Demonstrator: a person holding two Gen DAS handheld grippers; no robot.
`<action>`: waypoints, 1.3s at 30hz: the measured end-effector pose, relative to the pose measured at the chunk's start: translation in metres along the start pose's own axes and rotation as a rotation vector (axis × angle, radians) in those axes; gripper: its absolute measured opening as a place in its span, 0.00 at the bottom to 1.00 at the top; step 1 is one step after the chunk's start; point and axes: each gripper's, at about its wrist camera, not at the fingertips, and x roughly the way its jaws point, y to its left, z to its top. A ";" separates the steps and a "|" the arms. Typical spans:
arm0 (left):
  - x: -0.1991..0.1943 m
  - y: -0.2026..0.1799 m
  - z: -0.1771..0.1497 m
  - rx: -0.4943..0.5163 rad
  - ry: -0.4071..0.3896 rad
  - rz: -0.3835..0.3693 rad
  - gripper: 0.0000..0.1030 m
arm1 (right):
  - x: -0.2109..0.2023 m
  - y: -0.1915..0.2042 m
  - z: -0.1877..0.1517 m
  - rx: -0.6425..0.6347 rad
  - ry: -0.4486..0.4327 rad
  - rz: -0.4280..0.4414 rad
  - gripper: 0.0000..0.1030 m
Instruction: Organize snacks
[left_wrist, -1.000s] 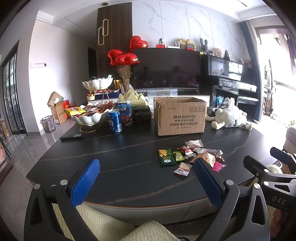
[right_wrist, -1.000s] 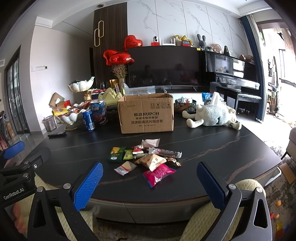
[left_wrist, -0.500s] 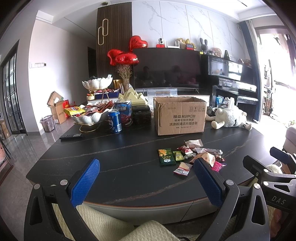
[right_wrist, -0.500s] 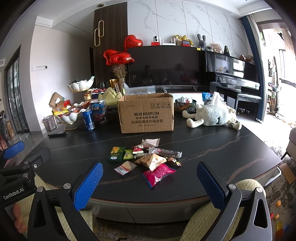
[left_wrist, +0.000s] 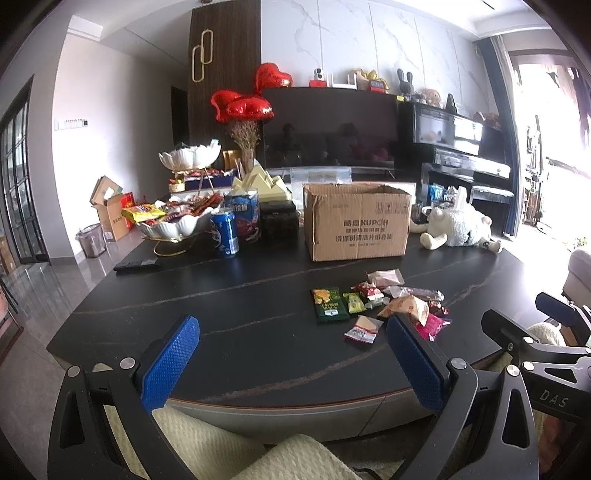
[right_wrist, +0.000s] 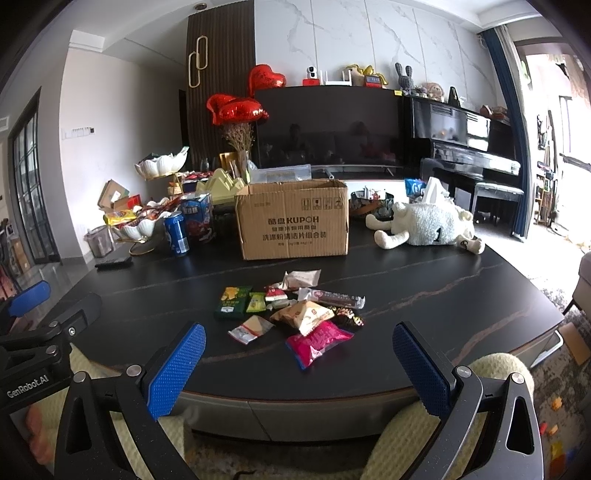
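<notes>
Left gripper and right gripper spread wide before table edge, snacks beyond.

Dark table bears scattered snack packets; cardboard box; can; plush sheep

Black skeletal fingers wear dimpled blue pads with silver screws and white "GenRobot.AI" lettering.

home living room, big television ahead, upright piano ahead right, heart balloons, dark coffee table just ahead
</notes>
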 end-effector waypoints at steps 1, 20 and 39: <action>0.002 -0.001 -0.001 0.002 0.007 -0.003 1.00 | 0.002 0.000 -0.001 0.003 0.006 0.001 1.00; 0.091 -0.021 -0.006 0.141 0.170 -0.156 0.98 | 0.088 -0.019 -0.020 0.115 0.210 0.050 0.96; 0.186 -0.056 -0.008 0.199 0.351 -0.340 0.80 | 0.165 -0.044 -0.032 0.200 0.374 0.096 0.71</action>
